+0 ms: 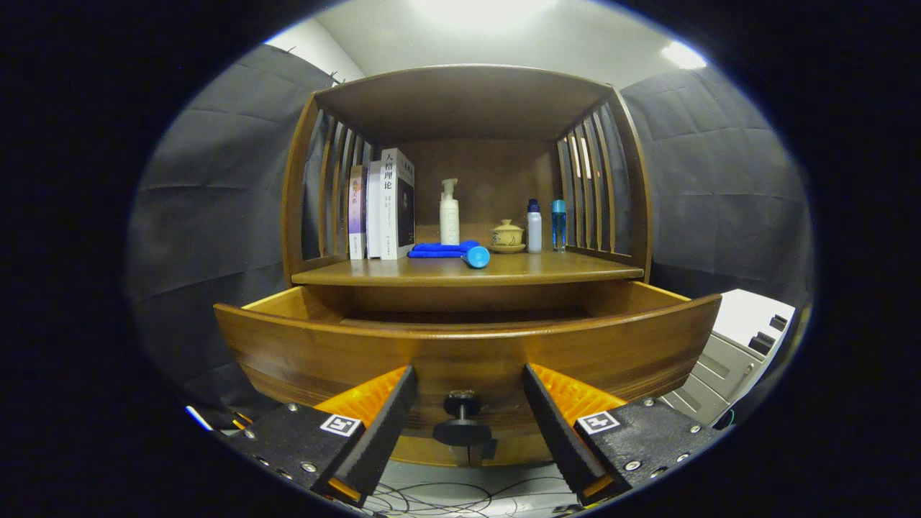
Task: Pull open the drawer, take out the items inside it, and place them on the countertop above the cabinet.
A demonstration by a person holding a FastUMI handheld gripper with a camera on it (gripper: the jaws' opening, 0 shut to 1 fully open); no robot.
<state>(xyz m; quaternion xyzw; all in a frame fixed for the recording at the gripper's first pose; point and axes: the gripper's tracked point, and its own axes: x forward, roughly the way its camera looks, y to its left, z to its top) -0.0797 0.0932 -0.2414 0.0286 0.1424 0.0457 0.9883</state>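
The wooden drawer [460, 345] stands pulled out toward me, its curved front panel just ahead of my fingers. Its dark round knob [462, 414] sits between my two fingers, touched by neither. My gripper [468, 385] is open, with nothing held. The drawer's inside is hidden behind its front panel. Above it lies the countertop [575, 270], on which a folded blue cloth [440, 250] and a blue cylinder [476, 256] lie near the middle.
On the countertop stand books [385, 205] at the left, a white pump bottle [449, 214], a small lidded teacup [507, 236], a white bottle [534, 226] and a blue bottle [559, 225]. Slatted sides and a roof enclose the shelf. A grey-white unit [741, 345] sits at the right.
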